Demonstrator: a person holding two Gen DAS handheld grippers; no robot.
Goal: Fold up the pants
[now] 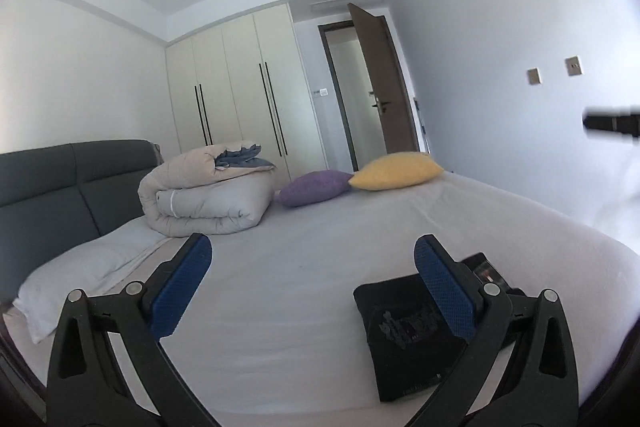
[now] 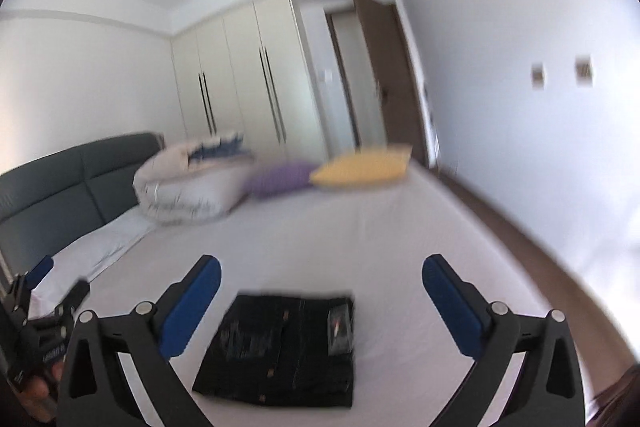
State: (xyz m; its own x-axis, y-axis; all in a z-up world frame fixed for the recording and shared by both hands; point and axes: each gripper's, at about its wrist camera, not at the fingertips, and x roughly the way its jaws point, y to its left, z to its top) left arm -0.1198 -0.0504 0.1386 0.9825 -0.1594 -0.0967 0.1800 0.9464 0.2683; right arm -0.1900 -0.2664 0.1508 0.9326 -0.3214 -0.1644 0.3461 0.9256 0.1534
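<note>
The black pants [image 2: 280, 347], folded into a flat rectangle, lie on the white bed sheet [image 2: 360, 235] at lower centre of the right wrist view. The left gripper [image 1: 312, 287] and right gripper [image 2: 322, 301] both gape wide, holding nothing, above the sheet. A yellow pillow [image 1: 396, 171] lies at upper centre.

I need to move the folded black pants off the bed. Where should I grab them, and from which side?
Judging by its pose, take the folded black pants at the near edge, where the layers stack thick. Come in low from the near side with the right hand-held gripper, open above them, so one finger slides beneath along the bed sheet.
</note>
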